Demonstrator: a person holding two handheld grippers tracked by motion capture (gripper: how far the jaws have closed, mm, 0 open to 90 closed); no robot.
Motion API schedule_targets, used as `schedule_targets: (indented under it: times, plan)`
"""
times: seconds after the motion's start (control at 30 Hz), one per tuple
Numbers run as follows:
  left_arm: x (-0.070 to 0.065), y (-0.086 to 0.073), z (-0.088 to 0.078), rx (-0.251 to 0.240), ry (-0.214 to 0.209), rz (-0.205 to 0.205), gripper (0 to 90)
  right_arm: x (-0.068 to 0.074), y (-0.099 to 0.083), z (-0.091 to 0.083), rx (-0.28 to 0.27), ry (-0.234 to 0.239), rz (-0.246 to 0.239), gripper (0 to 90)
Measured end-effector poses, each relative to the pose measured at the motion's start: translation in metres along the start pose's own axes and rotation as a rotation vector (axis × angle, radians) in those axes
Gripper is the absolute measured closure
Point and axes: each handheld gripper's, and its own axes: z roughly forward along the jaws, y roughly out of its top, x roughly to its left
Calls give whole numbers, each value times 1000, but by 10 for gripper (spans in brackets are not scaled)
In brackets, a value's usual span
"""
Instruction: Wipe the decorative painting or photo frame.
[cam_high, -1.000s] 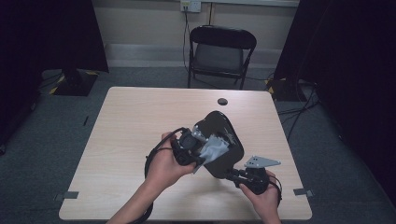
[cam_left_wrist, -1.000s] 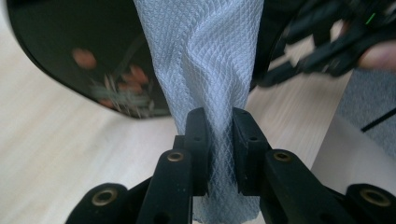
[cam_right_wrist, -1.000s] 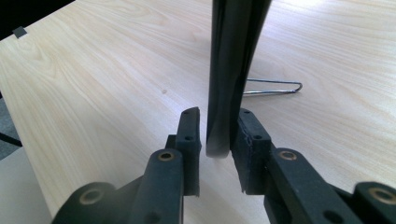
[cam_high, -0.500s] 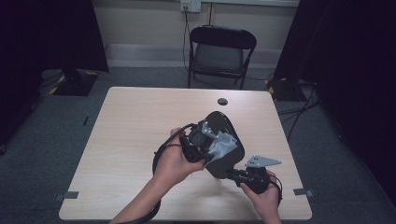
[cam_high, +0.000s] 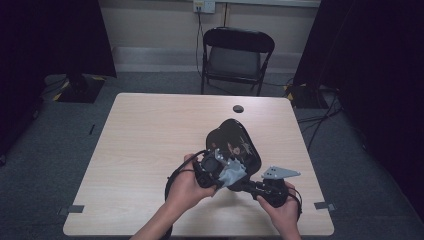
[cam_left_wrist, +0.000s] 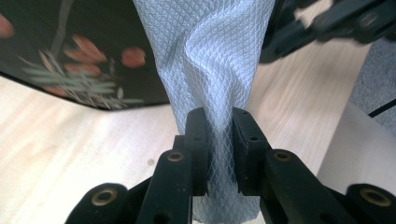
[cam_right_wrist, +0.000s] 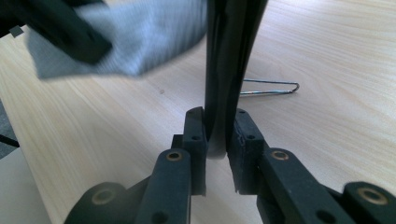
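Pale wood table (cam_high: 150, 150) stands on grey carpet, with a black folding chair (cam_high: 237, 60) behind it at the top centre of the high view. Right of centre in that view, a black plate (cam_high: 237, 142) with a red flower pattern is held tilted above the table. The right gripper (cam_right_wrist: 215, 133) has its jaws closed on the plate's rim; in the right gripper view the plate rises edge-on from between the pads. The left gripper (cam_left_wrist: 219, 135) is clamped on a light grey cloth (cam_left_wrist: 210, 60), which rises from its jaws and lies against the plate's lower edge, just left of the right gripper in the high view. A thin wire loop (cam_right_wrist: 271, 88) lies on the table behind the plate. A small dark disc (cam_high: 238, 108) sits near the table's far edge.
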Motion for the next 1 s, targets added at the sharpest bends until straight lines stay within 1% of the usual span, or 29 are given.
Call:
schedule_targets:
  times: [0.03,0.1,0.13,0.2,0.23,0.27,0.3,0.4,0.43,0.6,0.7,0.8,0.83,0.9,1.0]
  plan:
    - [1,-2,4,9,0,4,783,0,0,0,1,0,0,789]
    - [1,-7,13,31,-5,-4,783,0,0,0,2,1,-2,789]
    - [1,-10,18,31,-7,-13,783,0,0,0,2,1,-1,789]
    - [2,-14,25,51,-8,-11,783,0,0,0,2,0,-1,788]
    - [2,-16,29,54,-11,-23,783,0,0,0,2,1,-1,787]
    - [3,-18,32,63,-10,-19,783,0,0,0,3,1,0,787]
    - [2,-19,35,69,-8,-25,782,0,0,0,3,0,-1,787]
    - [3,-25,43,97,-8,-24,783,0,0,0,3,1,1,786]
    - [3,-26,45,98,-9,-33,783,0,0,0,0,1,2,784]
    - [3,-34,55,122,-22,-44,783,1,1,-1,-3,3,2,770]
    - [3,-36,58,124,-25,-43,783,1,1,-1,-6,5,5,753]
    - [3,-38,58,117,-28,-54,783,0,1,-1,-9,2,9,743]
    - [3,-38,56,124,-31,-47,783,0,1,-1,-7,2,9,734]
    - [4,-38,52,113,-35,-55,783,-1,1,0,4,8,15,718]
    - [5,-36,42,93,-36,-50,782,-1,0,0,7,13,13,708]
